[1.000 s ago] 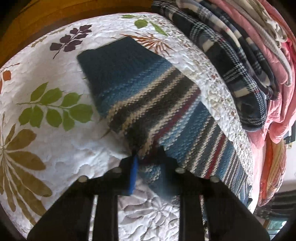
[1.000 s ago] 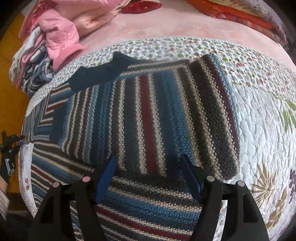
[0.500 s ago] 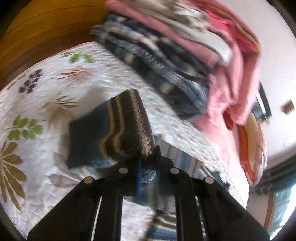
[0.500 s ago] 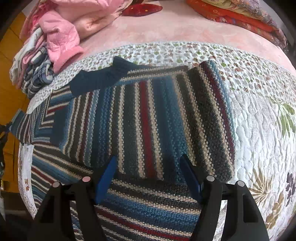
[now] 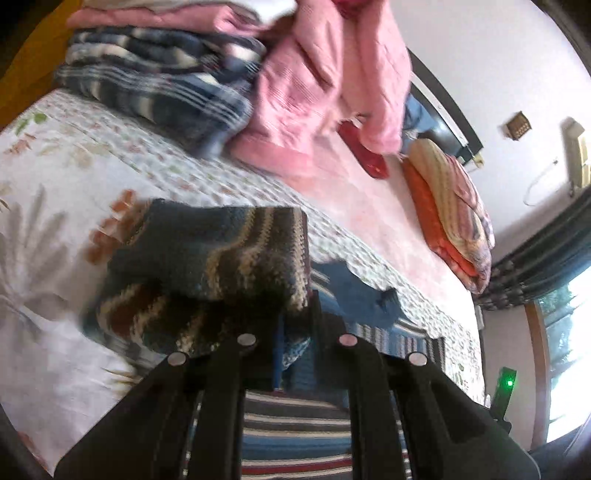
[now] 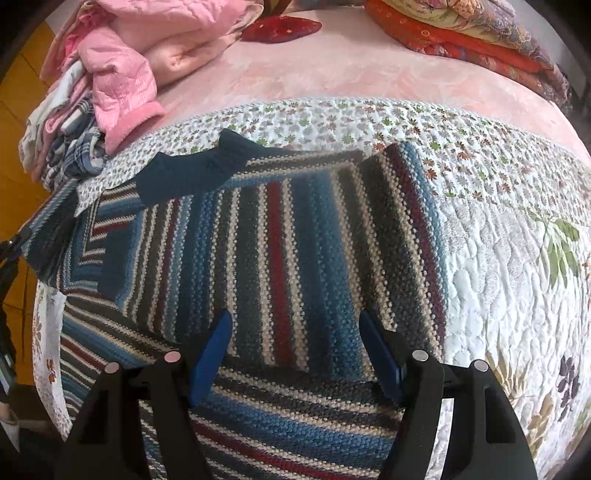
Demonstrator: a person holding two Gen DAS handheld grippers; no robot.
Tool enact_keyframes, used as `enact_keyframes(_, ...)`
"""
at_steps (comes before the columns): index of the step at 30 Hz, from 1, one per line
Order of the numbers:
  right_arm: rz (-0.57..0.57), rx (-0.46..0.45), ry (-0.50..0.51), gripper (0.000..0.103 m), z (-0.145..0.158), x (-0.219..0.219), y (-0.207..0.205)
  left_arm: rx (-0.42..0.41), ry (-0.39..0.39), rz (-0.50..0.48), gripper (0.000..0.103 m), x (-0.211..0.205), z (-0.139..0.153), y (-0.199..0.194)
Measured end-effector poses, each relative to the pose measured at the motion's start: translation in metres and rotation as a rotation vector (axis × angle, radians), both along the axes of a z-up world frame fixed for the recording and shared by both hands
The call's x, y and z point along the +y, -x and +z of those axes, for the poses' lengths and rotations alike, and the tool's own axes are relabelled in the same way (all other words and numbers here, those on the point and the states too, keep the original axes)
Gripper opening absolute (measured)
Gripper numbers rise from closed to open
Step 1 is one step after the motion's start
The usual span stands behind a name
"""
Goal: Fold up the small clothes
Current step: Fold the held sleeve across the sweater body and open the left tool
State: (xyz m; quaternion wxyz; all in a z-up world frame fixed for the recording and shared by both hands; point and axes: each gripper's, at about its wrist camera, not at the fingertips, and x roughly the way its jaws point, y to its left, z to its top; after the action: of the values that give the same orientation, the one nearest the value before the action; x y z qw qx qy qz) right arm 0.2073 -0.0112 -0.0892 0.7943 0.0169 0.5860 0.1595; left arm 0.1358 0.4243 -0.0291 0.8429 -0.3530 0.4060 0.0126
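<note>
Right gripper [image 6: 295, 354] spread wide, nothing between its blue pads, hovering over the striped knit sweater [image 6: 280, 266]. Left gripper [image 5: 295, 332] clamped on a lifted sleeve [image 5: 207, 258], blurred. Blue, cream, dark red and charcoal bands, spread on the floral quilt [image 6: 509, 295]. Farther off, left, heaped pink clothes [image 6: 122, 55]; far right, folded orange bedding [image 6: 461, 33].

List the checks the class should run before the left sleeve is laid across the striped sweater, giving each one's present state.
1. Left gripper shut on the sleeve: ok.
2. Sleeve lifted off the quilt: ok.
3. Right gripper open and holding nothing: ok.
4. Sweater body flat, other sleeve already folded in: ok.
5. Landing area on the sweater free of the right fingers: not ok, they hover over it.
6. Sleeve free of twist: cannot tell, view blurred.
</note>
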Motion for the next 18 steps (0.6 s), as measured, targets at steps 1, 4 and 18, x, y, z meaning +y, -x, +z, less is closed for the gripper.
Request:
enact_keyframes(1,-0.001,-0.001,-0.003,0.071,0.001,-0.001,0.0,0.004,0.008,-0.006,0.01,-0.009,-0.005,-0.002)
enact_keyframes(4,-0.006,0.0,-0.014,0.071,0.002,-0.002,-0.001,0.029,0.005,-0.026,0.01,-0.039,-0.025,-0.009)
enact_keyframes(18,-0.005,0.021,-0.01,0.071,-0.003,-0.002,-0.003,0.19,-0.09,-0.112,0.015,-0.072,-0.089,-0.013)
